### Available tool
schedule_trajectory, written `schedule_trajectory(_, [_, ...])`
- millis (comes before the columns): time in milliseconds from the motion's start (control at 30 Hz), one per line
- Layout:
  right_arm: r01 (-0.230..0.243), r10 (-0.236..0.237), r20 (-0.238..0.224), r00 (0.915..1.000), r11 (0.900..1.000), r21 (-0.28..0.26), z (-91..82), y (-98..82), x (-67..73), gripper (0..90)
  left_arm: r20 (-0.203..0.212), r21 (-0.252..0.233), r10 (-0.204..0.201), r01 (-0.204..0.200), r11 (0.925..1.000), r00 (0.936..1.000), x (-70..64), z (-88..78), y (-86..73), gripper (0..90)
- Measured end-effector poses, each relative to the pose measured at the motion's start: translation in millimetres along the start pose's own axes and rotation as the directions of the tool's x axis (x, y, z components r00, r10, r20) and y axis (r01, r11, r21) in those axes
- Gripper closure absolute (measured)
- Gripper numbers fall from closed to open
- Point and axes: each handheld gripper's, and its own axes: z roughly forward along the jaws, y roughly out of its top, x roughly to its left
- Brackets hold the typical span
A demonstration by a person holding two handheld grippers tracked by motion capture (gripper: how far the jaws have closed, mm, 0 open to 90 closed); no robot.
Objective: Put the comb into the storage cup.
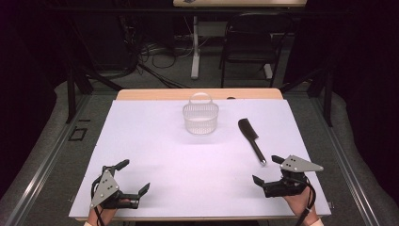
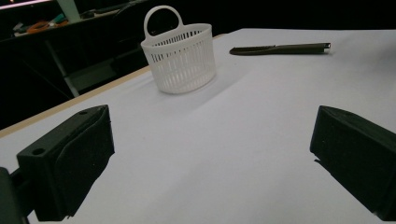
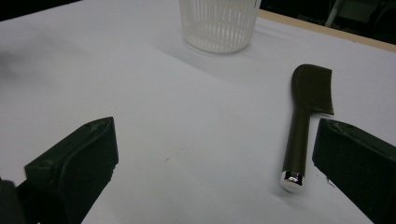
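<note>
Comb (image 1: 250, 139) lies flat, silver-tipped handle toward gaping right tool (image 1: 266, 171), teeth end toward basket (image 1: 201, 117).

My left gripper (image 1: 125, 181) sits at the lower left of the high view with its jaws wide apart, and the white table (image 1: 155, 141) ahead of it is bare all the way up to the white basket (image 1: 201, 117) at the top middle. My right gripper (image 1: 267, 170) sits at the lower right, also wide apart. The black comb (image 1: 251, 140) lies just beside its far jaw, slanting up toward the basket. Between my two grippers the table is bare.
</note>
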Motion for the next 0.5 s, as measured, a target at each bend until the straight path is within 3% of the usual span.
schedule_trajectory(500, [-0.039,0.034,0.042,0.9985,0.99,0.137,25.3,22.3,-8.6,0.0,0.008,0.0,-0.002,0.002,1.0,1.0,-0.4,0.3,0.1,0.0])
